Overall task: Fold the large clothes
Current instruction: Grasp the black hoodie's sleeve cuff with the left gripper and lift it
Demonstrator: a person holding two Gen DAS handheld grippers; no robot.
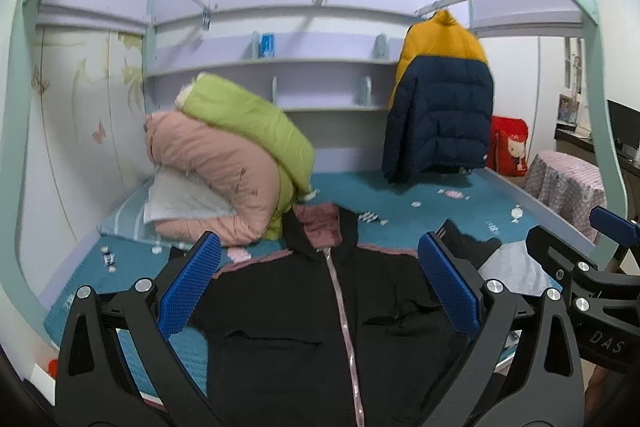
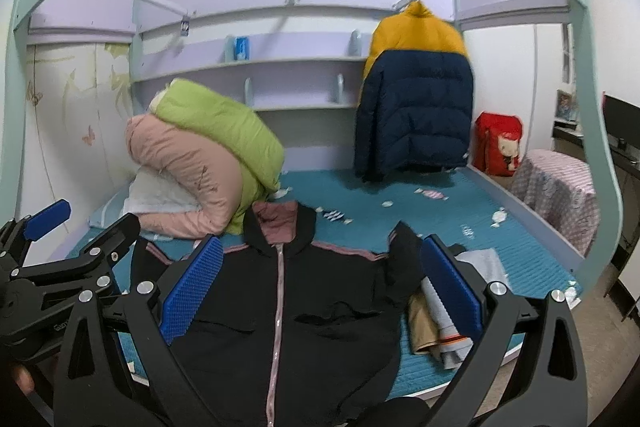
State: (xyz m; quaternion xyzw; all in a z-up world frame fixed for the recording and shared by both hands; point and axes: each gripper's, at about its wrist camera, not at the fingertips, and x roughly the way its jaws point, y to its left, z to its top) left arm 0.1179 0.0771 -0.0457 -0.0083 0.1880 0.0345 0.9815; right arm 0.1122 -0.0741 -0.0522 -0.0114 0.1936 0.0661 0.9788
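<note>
A black zip-up jacket [image 1: 304, 315] with a pink zipper and pink collar lining lies flat, front up, on the teal bed [image 1: 400, 195]. It also shows in the right wrist view [image 2: 280, 311]. My left gripper [image 1: 320, 287] is open and empty, hovering above the jacket's chest. My right gripper [image 2: 320, 287] is open and empty above the jacket too; it shows at the right edge of the left wrist view [image 1: 576, 239]. The left gripper shows at the left edge of the right wrist view [image 2: 80, 223].
A rolled pink and green quilt [image 1: 232, 163] sits at the bed's back left. A yellow and navy puffer jacket [image 1: 440, 99] hangs at the back right. Folded grey and tan clothes [image 2: 444, 323] lie beside the jacket's right sleeve. A red bag [image 2: 498, 143] and a covered stool [image 2: 560, 195] stand to the right.
</note>
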